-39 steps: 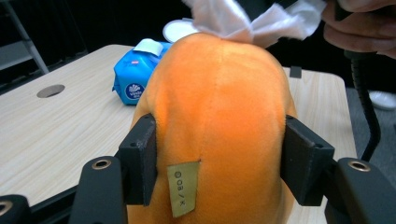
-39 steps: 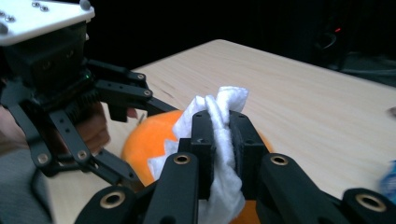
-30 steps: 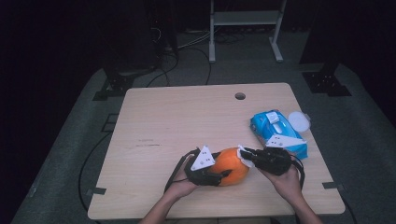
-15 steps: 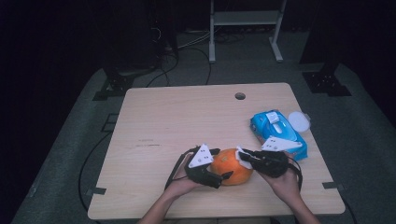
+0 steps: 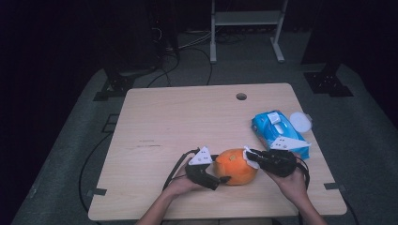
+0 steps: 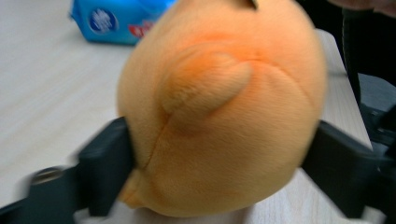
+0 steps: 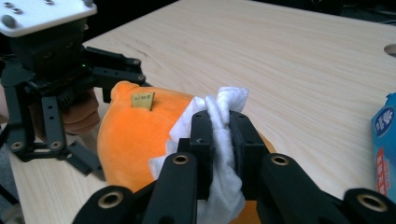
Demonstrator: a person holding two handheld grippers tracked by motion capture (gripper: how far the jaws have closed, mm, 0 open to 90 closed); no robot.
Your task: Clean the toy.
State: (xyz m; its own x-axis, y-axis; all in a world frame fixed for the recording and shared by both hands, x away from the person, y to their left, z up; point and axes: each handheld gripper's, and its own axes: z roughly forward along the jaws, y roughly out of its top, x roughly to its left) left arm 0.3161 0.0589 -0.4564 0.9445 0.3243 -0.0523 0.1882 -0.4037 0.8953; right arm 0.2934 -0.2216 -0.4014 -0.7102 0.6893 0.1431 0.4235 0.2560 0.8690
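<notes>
Since a second ago the left gripper (image 5: 220, 179) has dropped lower against the near-left side of the orange plush toy (image 5: 237, 166); its jaws, just closing again, press the toy from both sides. That toy sits near the table's (image 5: 187, 117) near edge. Right gripper (image 5: 248, 154) is clamped on a white wipe (image 7: 219, 140) at the toy's right, with a blue wipes pack (image 5: 277, 131) beyond.

On the table (image 5: 155, 122) there are one orange plush toy (image 5: 236, 166), one white wipe (image 7: 220, 114), one blue pack of wipes (image 5: 277, 131) and one round white object, perhaps a lid (image 5: 300, 122), along with two handheld grippers, the left gripper (image 5: 220, 179) and the right gripper (image 5: 248, 152).
</notes>
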